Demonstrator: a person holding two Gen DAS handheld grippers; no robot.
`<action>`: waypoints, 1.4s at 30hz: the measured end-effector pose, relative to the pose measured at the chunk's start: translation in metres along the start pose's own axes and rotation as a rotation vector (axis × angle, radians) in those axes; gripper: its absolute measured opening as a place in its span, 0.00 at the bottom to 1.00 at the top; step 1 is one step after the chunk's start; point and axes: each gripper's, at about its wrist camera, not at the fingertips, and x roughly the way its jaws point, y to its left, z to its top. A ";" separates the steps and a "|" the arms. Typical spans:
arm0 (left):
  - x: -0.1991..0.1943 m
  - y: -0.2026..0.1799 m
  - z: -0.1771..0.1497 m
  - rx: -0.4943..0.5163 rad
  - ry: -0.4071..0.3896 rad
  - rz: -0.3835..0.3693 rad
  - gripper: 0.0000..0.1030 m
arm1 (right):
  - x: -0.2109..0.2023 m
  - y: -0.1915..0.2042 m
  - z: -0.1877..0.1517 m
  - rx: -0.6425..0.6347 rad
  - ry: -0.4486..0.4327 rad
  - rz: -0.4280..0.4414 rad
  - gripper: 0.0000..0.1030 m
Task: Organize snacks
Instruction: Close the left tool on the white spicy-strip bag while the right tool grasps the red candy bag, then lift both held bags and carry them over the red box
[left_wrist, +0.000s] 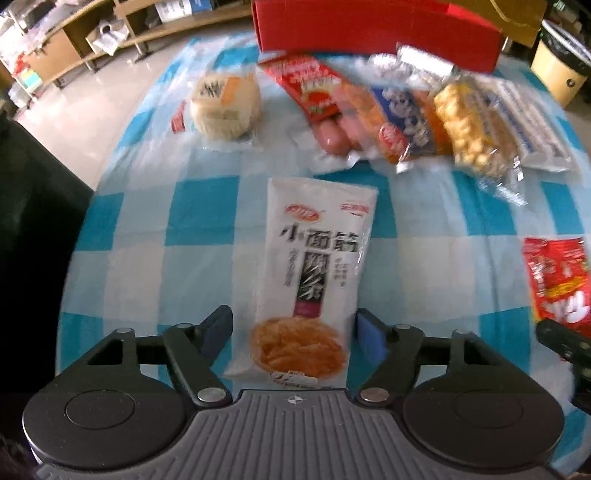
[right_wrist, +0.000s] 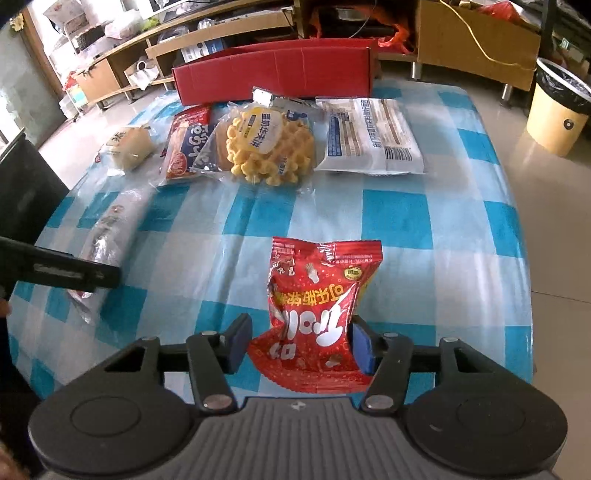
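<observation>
A white snack packet with black characters (left_wrist: 310, 273) lies flat on the blue-and-white checked tablecloth (left_wrist: 184, 229). My left gripper (left_wrist: 293, 330) is open, its fingers on either side of the packet's near end. A red candy bag (right_wrist: 317, 314) lies in the right wrist view. My right gripper (right_wrist: 299, 341) is open around its near end; the right pad touches the bag and the left one stands apart. The red bag also shows in the left wrist view (left_wrist: 557, 280). A red cardboard box (right_wrist: 273, 72) stands open at the table's far edge.
Between the packets and the box lie a round bun (left_wrist: 223, 107), a sausage pack (left_wrist: 340, 110), a waffle pack (right_wrist: 269, 144) and a white bread packet (right_wrist: 369, 136). A yellow bin (right_wrist: 557, 110) stands on the floor to the right. A dark chair (left_wrist: 33, 221) is left.
</observation>
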 end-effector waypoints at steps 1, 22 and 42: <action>-0.001 0.002 0.001 -0.011 -0.014 0.002 0.84 | 0.001 -0.001 0.000 0.002 -0.002 -0.002 0.56; -0.027 -0.008 -0.006 0.011 -0.038 -0.075 0.45 | -0.012 -0.013 -0.004 0.057 0.011 0.041 0.08; -0.012 -0.003 -0.015 0.012 -0.009 -0.117 0.44 | 0.010 0.031 0.013 -0.113 0.007 -0.098 0.44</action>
